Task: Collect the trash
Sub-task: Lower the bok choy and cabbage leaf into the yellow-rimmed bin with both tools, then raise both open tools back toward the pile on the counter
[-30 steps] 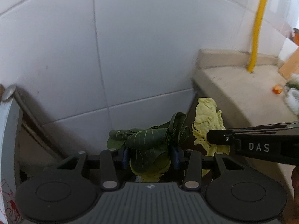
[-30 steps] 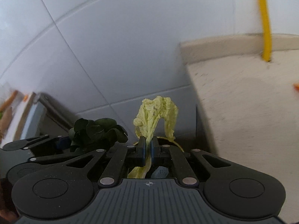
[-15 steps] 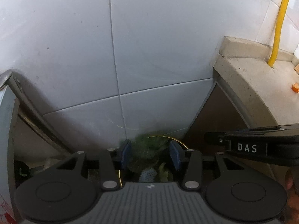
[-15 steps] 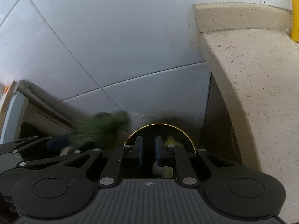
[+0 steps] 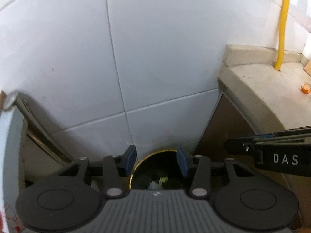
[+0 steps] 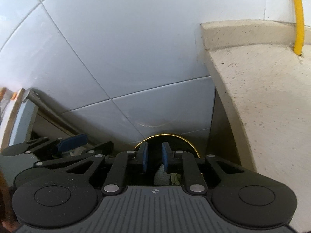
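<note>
Both grippers hang over a dark trash bin with a thin gold rim (image 5: 138,163) that stands on the floor against the tiled wall. My left gripper (image 5: 155,153) is open and nothing sits between its blue pads. Below it, in the bin, lie green and pale leaf scraps (image 5: 162,180). In the right wrist view my right gripper (image 6: 155,149) is above the same bin rim (image 6: 187,140). Its jaws are opening with a narrow gap and nothing between them. Under them I see a white mesh piece (image 6: 161,174) and a leaf (image 6: 175,177). The right gripper's side (image 5: 239,147) shows at the left view's right edge.
A beige stone counter (image 5: 268,89) rises right of the bin, with a yellow pipe (image 5: 282,29) at its back and a small orange scrap (image 5: 305,89) on top. White wall tiles (image 5: 155,58) fill the background. A metal-edged panel (image 5: 31,114) leans at the left.
The dark green leaves left my left gripper and the yellow leaf left my right gripper; both fell into the bin. The views moved closer to the bin.
</note>
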Demonstrator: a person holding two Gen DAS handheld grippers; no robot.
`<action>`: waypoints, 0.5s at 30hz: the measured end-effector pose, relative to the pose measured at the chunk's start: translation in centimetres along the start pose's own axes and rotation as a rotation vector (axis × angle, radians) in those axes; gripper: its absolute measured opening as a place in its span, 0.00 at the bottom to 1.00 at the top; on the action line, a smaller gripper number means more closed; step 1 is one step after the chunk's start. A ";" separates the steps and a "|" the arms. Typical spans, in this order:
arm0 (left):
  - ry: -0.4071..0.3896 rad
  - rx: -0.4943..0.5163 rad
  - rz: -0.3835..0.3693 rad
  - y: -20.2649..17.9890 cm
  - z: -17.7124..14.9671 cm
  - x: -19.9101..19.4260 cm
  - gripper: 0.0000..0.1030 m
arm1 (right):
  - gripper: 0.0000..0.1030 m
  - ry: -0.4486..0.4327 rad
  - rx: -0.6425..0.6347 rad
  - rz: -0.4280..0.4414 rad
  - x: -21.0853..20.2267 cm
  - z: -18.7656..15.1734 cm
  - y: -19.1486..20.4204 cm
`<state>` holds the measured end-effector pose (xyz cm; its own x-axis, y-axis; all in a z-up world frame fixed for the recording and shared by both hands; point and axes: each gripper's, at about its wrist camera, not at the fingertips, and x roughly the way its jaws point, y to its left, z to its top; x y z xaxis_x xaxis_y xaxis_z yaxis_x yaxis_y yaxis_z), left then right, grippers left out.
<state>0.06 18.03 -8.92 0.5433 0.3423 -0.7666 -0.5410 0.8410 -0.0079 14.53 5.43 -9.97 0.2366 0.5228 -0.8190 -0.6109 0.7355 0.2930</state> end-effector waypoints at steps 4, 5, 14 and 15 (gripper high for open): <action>-0.059 0.026 0.010 -0.6 0.3 -1.7 0.39 | 0.24 -0.029 -0.009 0.002 -1.6 -0.5 0.6; -0.075 0.035 0.014 -0.7 0.4 -2.2 0.39 | 0.26 -0.040 -0.010 0.001 -2.1 -0.7 0.7; -0.196 0.097 0.012 -2.7 0.8 -6.3 0.41 | 0.30 -0.142 -0.012 -0.009 -6.9 -1.7 0.9; -0.204 0.104 0.003 -3.0 0.8 -6.6 0.41 | 0.30 -0.153 -0.013 -0.014 -7.3 -1.8 0.9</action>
<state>-1.37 13.59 -3.28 0.6662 0.4136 -0.6206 -0.4793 0.8750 0.0686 10.86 1.50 -4.65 0.3569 0.5727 -0.7379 -0.6161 0.7381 0.2749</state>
